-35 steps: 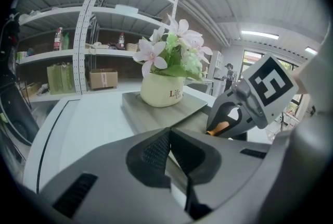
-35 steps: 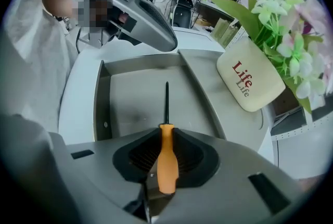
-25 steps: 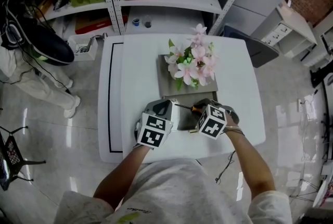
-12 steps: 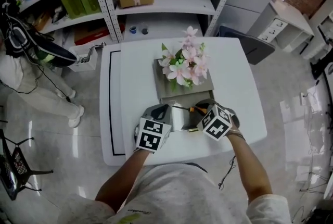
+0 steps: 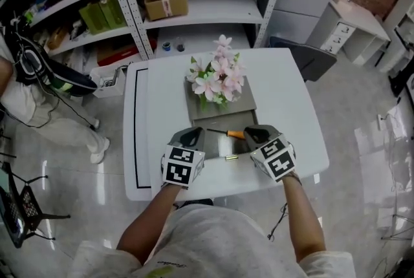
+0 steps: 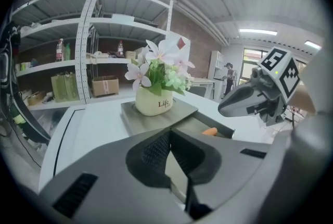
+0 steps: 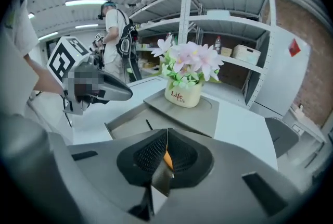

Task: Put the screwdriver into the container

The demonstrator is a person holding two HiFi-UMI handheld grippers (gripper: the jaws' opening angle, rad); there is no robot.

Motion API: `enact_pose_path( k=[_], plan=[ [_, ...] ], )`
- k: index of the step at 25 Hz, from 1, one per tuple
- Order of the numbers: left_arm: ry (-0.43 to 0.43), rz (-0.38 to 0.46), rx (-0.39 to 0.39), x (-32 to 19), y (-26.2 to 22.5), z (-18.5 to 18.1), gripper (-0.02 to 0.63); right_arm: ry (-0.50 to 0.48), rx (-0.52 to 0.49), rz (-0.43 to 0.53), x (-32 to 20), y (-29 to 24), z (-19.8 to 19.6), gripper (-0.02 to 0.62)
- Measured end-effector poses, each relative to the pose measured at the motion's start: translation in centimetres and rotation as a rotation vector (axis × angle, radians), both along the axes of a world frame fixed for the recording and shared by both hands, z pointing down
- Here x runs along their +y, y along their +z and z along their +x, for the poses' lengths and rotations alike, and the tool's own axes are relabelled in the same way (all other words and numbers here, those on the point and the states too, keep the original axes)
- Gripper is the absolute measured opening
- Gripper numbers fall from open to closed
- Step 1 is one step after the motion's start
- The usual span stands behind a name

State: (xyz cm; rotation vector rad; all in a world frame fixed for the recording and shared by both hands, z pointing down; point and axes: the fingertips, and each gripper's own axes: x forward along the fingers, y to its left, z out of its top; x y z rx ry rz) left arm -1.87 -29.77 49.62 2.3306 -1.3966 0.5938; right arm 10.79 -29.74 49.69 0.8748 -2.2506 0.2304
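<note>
The screwdriver (image 5: pixel 226 133), with a black shaft and an orange handle, lies in the open grey drawer (image 5: pixel 218 146) pulled out of the grey box (image 5: pixel 244 102). My left gripper (image 5: pixel 192 138) is shut and empty at the drawer's left side. At the drawer's right side my right gripper (image 5: pixel 251 134) is shut, its tip just beside the orange handle (image 6: pixel 209 132) and a little above it. In the right gripper view the shaft (image 7: pixel 149 124) shows on the drawer floor beyond the shut right gripper (image 7: pixel 166 132).
A pot of pink flowers (image 5: pixel 215 79) stands on the grey box. A small brass piece (image 5: pixel 231 157) lies at the drawer's front. Metal shelving (image 5: pixel 194 5) rises behind the white table (image 5: pixel 284 96). A person (image 5: pixel 39 96) stands at the left, and a grey chair (image 5: pixel 310 57) at the right.
Both grippers have drawn back and apart toward the table's near edge. The right gripper's tip has come off the screwdriver's handle, and the screwdriver rests in the drawer.
</note>
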Motion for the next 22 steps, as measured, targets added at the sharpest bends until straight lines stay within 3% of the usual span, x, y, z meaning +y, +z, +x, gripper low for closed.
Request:
enact_pose_path(
  k=[12, 22],
  plan=[
    [-0.078, 0.088, -0.009, 2.4, -3.9, 2.0, 0.003, 0.16, -0.304, 0.089, 3.0, -6.2, 4.3, 0.006],
    [-0.093, 0.117, -0.029, 5.9, -4.7, 3.8, 0.003, 0.219, -0.39, 0.132, 6.4, -7.7, 7.2, 0.005]
  ],
)
